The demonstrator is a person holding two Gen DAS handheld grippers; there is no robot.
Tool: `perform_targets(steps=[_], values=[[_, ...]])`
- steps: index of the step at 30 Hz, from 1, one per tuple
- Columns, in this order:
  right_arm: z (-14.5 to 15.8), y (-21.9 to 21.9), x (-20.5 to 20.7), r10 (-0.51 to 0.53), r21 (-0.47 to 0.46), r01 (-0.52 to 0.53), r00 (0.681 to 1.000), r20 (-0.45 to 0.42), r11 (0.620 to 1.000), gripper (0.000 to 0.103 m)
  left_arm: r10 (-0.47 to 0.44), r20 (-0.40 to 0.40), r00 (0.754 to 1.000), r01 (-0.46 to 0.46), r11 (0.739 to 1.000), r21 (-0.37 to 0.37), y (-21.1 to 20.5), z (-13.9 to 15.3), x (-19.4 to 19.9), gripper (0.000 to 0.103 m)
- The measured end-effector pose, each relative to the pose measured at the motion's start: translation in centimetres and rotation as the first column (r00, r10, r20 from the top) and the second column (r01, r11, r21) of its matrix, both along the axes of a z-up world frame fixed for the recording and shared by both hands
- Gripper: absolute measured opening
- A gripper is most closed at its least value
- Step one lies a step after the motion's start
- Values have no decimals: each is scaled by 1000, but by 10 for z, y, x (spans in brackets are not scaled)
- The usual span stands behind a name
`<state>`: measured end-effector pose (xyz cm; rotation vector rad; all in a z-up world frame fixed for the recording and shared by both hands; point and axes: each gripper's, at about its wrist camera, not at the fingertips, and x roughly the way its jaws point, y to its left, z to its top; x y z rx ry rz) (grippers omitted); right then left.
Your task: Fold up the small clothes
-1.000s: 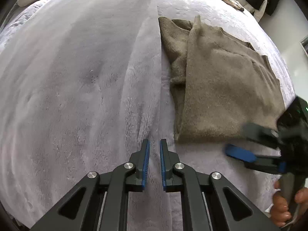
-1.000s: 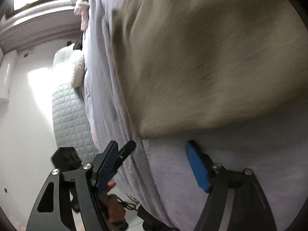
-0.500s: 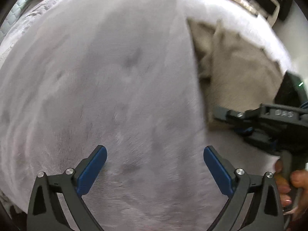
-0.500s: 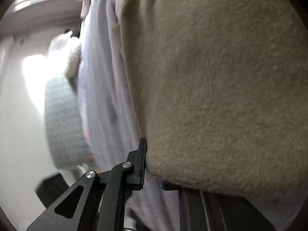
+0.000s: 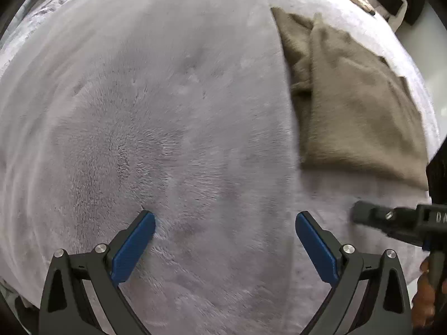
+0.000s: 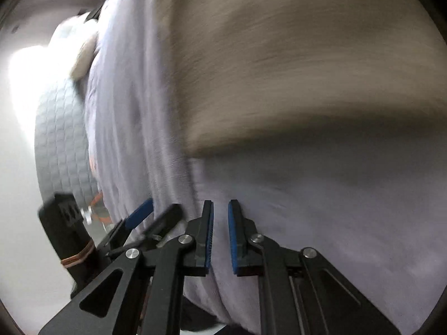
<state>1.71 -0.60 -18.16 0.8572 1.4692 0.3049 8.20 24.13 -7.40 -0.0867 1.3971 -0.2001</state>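
Left gripper (image 5: 225,236): black two-finger tongs with blue pads, spread wide apart, nothing between them, pointing steeply down over the pale lilac plush blanket (image 5: 167,111) that covers the bed.

Right gripper (image 6: 220,237): same black tongs with blue pads, drawn together with only a narrow slit left, nothing clamped in it. The pads sit over bare blanket, near the bed's near edge. From the left wrist view its black body shows at the right edge, with fingers of the person's hand (image 5: 424,298) wrapped round the handle.

Task item: folded olive-brown fleece garment (image 5: 357,106), lying flat on the blanket, far right of the left gripper and well apart from it. It is folded lengthwise, with a rumpled strip showing along its left side. In the right wrist view the same garment (image 6: 293,69) fills the upper frame, motion-blurred; its near folded edge is just beyond the right tong tips, not touching them.

Grey quilted padding (image 6: 58,145) shows left of the bed in the right wrist view. Dark items by the far right wall are too small to identify.
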Motion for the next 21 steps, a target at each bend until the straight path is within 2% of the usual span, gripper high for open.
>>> perform_targets(steps=[2, 4, 6, 8, 10, 12, 13, 14, 16, 17, 18, 19, 21], values=[[10, -35, -11, -81, -25, 81, 997, 2, 996, 15, -4, 7, 1000, 4, 1000, -21, -1, 12, -4, 101], [23, -75, -22, -167, -71, 168, 986, 16, 983, 26, -22, 18, 1000, 22, 999, -31, -6, 22, -9, 101], [34, -111, -32, -240, -118, 243, 970, 39, 963, 63, -53, 28, 998, 54, 998, -37, -20, 31, -8, 101], [46, -154, -48, -340, -151, 349, 937, 81, 925, 65, -81, 34, 996, 82, 996, -43, -33, 38, -8, 101], [52, -196, -65, -448, -161, 459, 888, 101, 874, 65, -87, 44, 995, 89, 995, -46, -44, 45, -11, 101], [50, -233, -77, -549, -136, 558, 830, 97, 819, 65, -52, 41, 998, 55, 996, -67, -55, 52, -10, 101], [46, -249, -81, -592, -119, 598, 801, 87, 792, 65, -34, 36, 999, 37, 996, -79, -52, 47, -14, 101], [40, -266, -85, -638, -96, 642, 767, 72, 761, 65, -9, 28, 1000, 11, 995, -100, -54, 49, -14, 101], [26, -288, -85, -694, -44, 695, 719, 49, 717, 60, 30, -3, 1000, -30, 989, -147, -62, 45, -25, 101], [23, -288, -82, -703, -26, 704, 710, 38, 710, 45, 38, -15, 999, -40, 988, -150, -65, 45, -26, 101], [21, -295, -82, -704, -15, 704, 710, 27, 710, 16, 41, -16, 999, -43, 990, -136, -68, 49, -24, 101], [20, -295, -79, -690, -26, 690, 724, 19, 724, 11, 34, -13, 999, -36, 992, -121, -69, 50, -25, 101], [22, -285, -67, -626, -109, 626, 779, 34, 772, 11, 11, -17, 1000, -13, 995, -97, -79, 45, -32, 101]])
